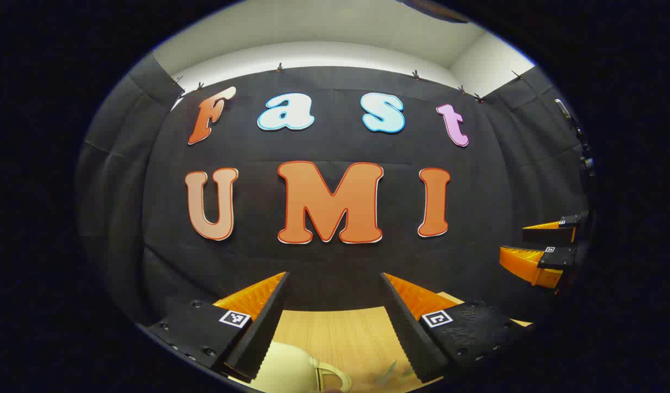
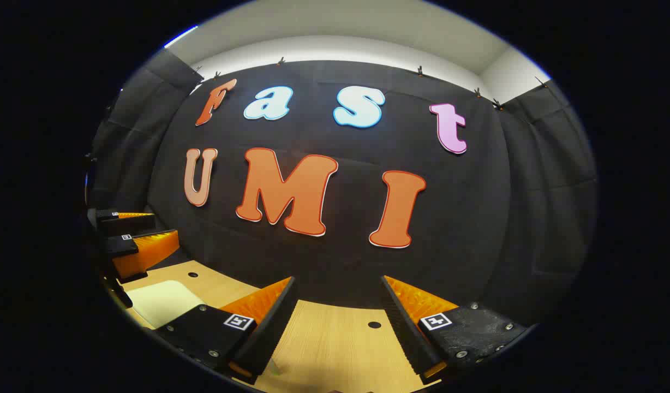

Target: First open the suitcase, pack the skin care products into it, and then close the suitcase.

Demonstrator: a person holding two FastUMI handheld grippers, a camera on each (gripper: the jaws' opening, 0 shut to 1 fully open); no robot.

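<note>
Pale cream suitcase [image 1: 291,371] low at the bottom edge of the left gripper view, handle end up, lying on the wooden table [image 1: 340,333] just below and between the spread fingers of the left gripper [image 1: 335,286]; same pale shell [image 2: 160,303] at lower left in the right gripper view, apparently shut, though too little visible to be sure. Right gripper [image 2: 339,289] likewise spread wide and holding nothing, raised over bare tabletop and aimed at the booth wall, beside the left one. Judged from this: opening not yet started, no skin care products clearly identifiable, so packing and closing all left to do.
</note>
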